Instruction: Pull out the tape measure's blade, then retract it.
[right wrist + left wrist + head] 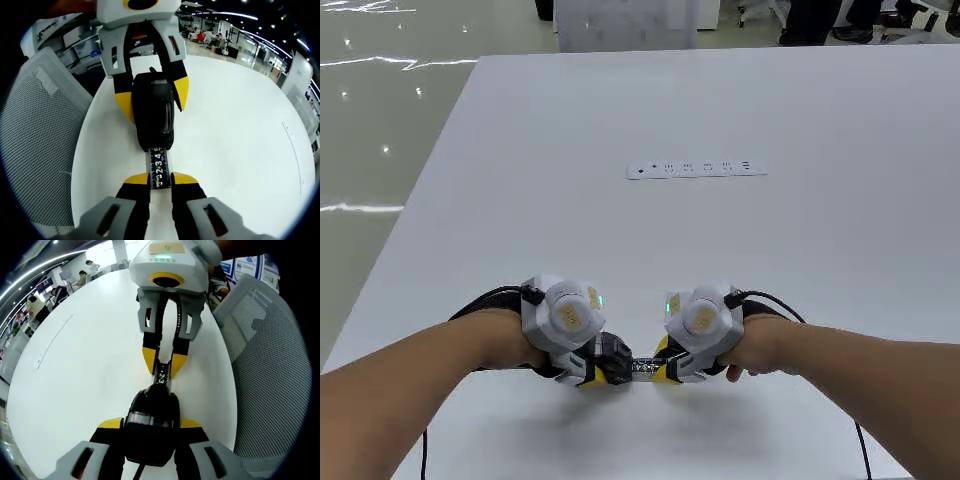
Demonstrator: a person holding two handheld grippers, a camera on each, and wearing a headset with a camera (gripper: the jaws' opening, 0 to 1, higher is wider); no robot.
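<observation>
Jaws of the left gripper (pixel 150 423) are clenched on the tape measure (pixel 154 112), their yellow tips pressed against either flank of its black case at the bottom centre of the left gripper view. Jaws of the right gripper (pixel 160 179) are pinched onto the blade (pixel 157 167) at the bottom centre of the right gripper view, with the printed numbers 2 to 5 showing just above the tips.

Under all of it spreads the white table (pixel 720 100). Both grippers sit low near its front edge, at the lower centre of the head view, with their tips facing each other and close together. A grey mesh chair back (pixel 272 365) takes up the right side of the left gripper view and the left side of the right gripper view. The person's left hand (pixel 510 340) and right hand (pixel 760 345) wrap the gripper bodies, and the forearms come in from the lower corners.

In the head view the tape measure lies between the two grippers, with its case to the left. A short length of blade is drawn out and runs to the right, in line with both sets of jaws. Whether the case touches the table I cannot tell.

A white power strip (pixel 696 168) lies flat at the upper centre of the head view, well apart from the grippers, its long side running left to right.
</observation>
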